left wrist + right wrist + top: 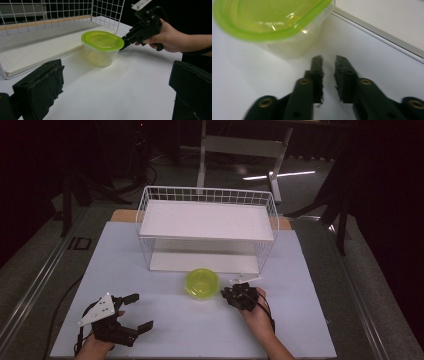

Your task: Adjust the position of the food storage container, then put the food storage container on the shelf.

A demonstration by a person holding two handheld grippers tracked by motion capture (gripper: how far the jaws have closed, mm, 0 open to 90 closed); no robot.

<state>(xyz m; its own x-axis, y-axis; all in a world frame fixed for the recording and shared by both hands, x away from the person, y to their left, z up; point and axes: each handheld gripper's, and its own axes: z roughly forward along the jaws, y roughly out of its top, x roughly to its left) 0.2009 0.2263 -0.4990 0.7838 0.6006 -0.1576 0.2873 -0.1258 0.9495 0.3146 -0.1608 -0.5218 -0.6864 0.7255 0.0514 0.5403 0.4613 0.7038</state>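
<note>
Near the front left corner of the white table [150, 270], the left gripper [142, 312] rests in the person's hand with its jaws spread wide and nothing between them. In the left gripper view those two black jaws frame bare table surface, well apart from the tub.

Toward the middle of the table, just in front of the white wire rack [207, 227], stands a clear plastic tub with a green lid [201, 283]; the lid is on. The rack sits toward the back edge and has a white shelf board up top and another board at its base. The tub stands close to the front edge of that base board.

Just right of the tub is the right gripper [226, 294], held in the person's right hand [257, 315]. Its jaws stand slightly parted with a narrow gap between the pads and nothing in that gap. In the right gripper view [328, 61] the tips point at the table beside the tub's wall, near it but not touching.
</note>
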